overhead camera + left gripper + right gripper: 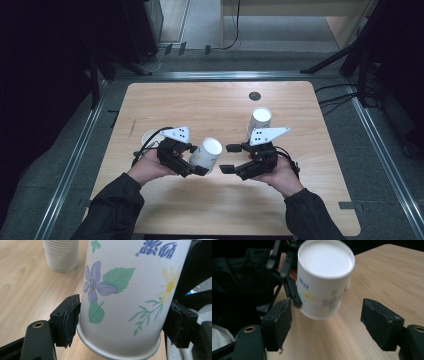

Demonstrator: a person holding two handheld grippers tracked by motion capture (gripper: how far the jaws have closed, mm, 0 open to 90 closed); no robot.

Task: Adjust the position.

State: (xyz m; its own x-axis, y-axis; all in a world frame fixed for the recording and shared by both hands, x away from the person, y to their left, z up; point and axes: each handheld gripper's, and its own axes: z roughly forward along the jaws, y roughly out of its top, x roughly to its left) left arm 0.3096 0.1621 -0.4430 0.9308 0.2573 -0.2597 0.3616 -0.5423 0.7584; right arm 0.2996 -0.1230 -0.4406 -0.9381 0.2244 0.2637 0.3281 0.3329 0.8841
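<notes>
A white paper cup printed with flowers and leaves is held on its side just above the wooden table. My left gripper is shut on it, one pad pressing each side near the rim. The cup's closed white base points at my right gripper. That gripper stands open a short way off, its pads wide apart with nothing between them. Behind it, a tall stack of white paper cups stands upside down, also seen in the left gripper view.
A white round thing lies on the table behind my left hand, partly hidden. A small black disc sits near the table's far edge. Dark stands and cables surround the table on the floor.
</notes>
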